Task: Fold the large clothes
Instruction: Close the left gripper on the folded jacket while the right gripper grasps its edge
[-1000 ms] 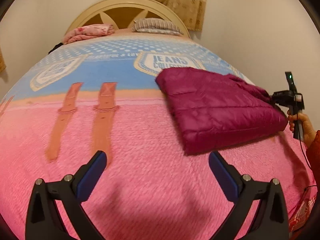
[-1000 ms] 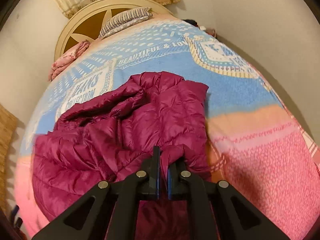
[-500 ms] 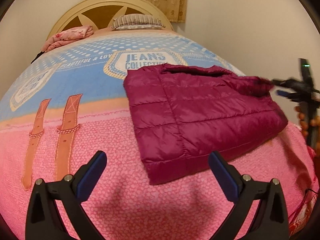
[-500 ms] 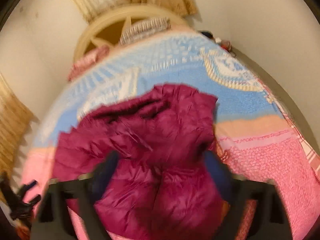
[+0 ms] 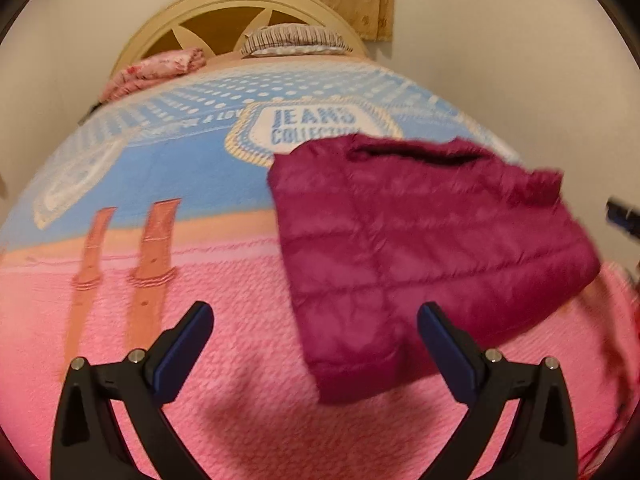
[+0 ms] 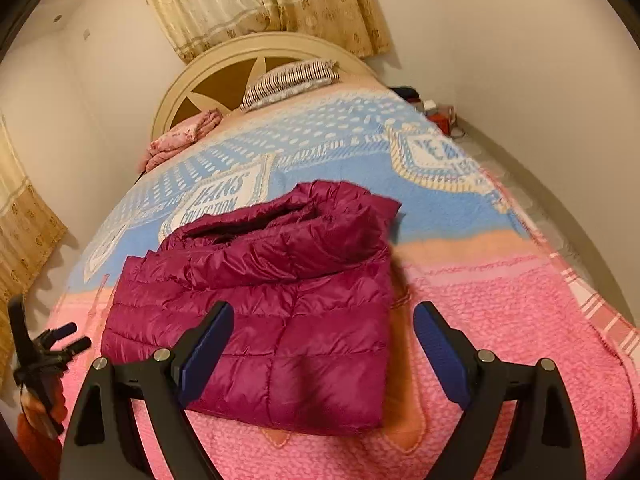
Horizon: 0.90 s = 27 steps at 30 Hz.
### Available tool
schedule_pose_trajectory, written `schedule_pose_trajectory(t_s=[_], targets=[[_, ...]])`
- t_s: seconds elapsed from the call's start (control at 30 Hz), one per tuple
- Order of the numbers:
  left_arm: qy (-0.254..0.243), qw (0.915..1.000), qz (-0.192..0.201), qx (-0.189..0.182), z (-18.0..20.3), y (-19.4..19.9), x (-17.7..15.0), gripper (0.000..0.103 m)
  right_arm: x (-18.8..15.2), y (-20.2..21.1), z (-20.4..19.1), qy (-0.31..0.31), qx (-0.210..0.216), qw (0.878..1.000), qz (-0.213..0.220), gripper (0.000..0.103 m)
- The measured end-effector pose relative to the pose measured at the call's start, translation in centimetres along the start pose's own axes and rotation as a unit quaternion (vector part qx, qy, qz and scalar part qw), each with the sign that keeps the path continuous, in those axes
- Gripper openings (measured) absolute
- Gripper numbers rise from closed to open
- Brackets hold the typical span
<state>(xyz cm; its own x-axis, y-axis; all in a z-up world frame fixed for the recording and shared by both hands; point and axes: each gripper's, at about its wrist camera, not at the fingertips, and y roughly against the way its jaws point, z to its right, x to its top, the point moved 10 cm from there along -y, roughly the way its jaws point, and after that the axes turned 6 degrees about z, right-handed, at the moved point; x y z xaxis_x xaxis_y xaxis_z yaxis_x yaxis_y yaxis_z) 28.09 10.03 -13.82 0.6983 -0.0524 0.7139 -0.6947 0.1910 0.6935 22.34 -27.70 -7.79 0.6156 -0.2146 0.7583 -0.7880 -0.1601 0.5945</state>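
Observation:
A magenta quilted puffer jacket (image 5: 424,240) lies folded on the pink and blue bedspread (image 5: 200,420), its collar end toward the headboard. My left gripper (image 5: 312,340) hangs open over the pink part, just short of the jacket's near left corner, nothing between its blue pads. In the right wrist view the jacket (image 6: 280,300) fills the middle, with a sleeve lying folded across its top. My right gripper (image 6: 324,344) stands open above the jacket's near edge, apart from it. The other gripper (image 6: 44,352) shows at the far left of this view, in a hand.
A cream headboard (image 6: 224,68) with a striped pillow (image 6: 288,80) and a folded pink cloth (image 6: 180,136) stands at the far end. Curtains (image 6: 260,0) hang behind. Small items (image 6: 436,112) sit on the floor to the right of the bed. Walls run along both sides.
My right gripper was shut on the jacket's edge a second ago; it has let go, opened wide and drawn back upward. The left gripper slid sideways toward the jacket, still open.

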Motion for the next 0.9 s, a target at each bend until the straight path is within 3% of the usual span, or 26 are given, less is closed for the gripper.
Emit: schedule_pose_trajectory(t_s=[0.1, 0.2, 0.43, 0.57, 0.6, 0.67, 0.7, 0.77, 0.8, 0.87, 0.9], targets=[[0.032, 0.9988, -0.008, -0.038, 0.0, -1.7, 1.5, 0.103, 0.8, -0.3, 0.2, 0.002, 0.010, 1.000, 0.003, 0.091], [0.043, 0.9983, -0.007, -0.039, -0.4, -3.6, 2.7, 0.103, 1.3, -1.7, 0.0, 0.020, 0.013, 1.000, -0.004, 0.091], [0.099, 0.9926, -0.033, -0.063, -2.1, -8.9, 3.6, 0.103, 0.7, -7.3, -0.6, 0.129, -0.033, 0.990, -0.043, 0.091], [0.121, 0.9882, -0.048, -0.080, -2.1, -11.6, 3.8, 0.103, 1.4, -10.9, 0.7, 0.128, -0.056, 0.989, -0.057, 0.091], [0.127, 0.9868, -0.048, -0.088, -1.8, -12.1, 3.8, 0.102, 1.6, -12.0, 1.4, 0.114, -0.062, 0.990, -0.061, 0.091], [0.130, 0.9852, -0.046, -0.103, -1.3, -12.5, 3.9, 0.086, 1.4, -13.4, 1.8, 0.091, -0.045, 0.992, -0.070, 0.091], [0.128, 0.9844, -0.050, -0.110, -0.7, -12.8, 3.8, 0.082, 1.0, -14.1, 1.8, 0.082, -0.033, 0.993, -0.080, 0.087], [0.115, 0.9859, -0.048, -0.111, 0.2, -12.9, 3.7, 0.067, 0.1, -14.8, 1.5, 0.094, -0.038, 0.991, -0.093, 0.043], [0.100, 0.9888, -0.039, -0.104, 0.6, -12.5, 3.8, 0.062, -0.1, -14.7, 1.4, 0.102, -0.047, 0.990, -0.089, 0.041], [0.062, 0.9935, -0.016, -0.094, 1.5, -11.5, 3.9, 0.037, -0.3, -13.9, 0.7, 0.120, -0.057, 0.989, -0.070, 0.024], [0.040, 0.9956, -0.005, -0.085, 2.1, -10.5, 3.9, 0.032, -0.2, -13.0, 0.4, 0.127, -0.062, 0.988, -0.059, 0.022]])
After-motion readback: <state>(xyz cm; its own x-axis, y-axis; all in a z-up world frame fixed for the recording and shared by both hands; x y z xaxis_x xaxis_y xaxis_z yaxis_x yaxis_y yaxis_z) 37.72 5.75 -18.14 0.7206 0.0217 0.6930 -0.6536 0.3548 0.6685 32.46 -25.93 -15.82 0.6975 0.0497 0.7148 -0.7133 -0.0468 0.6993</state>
